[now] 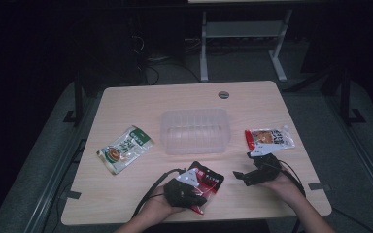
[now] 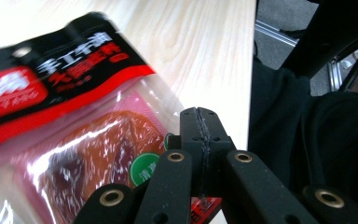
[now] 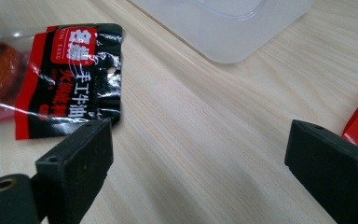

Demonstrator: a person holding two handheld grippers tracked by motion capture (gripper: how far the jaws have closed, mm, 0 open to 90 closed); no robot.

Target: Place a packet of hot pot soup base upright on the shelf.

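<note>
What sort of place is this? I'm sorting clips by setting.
Probably a lab or recording room, not a kitchen: a bare wooden table under bright light in a dark room, a metal frame stand behind it, and cables on the grey floor.

Dim, dark-edged high view; glare on the blurred red packet (image 2: 65, 116) up close.
</note>
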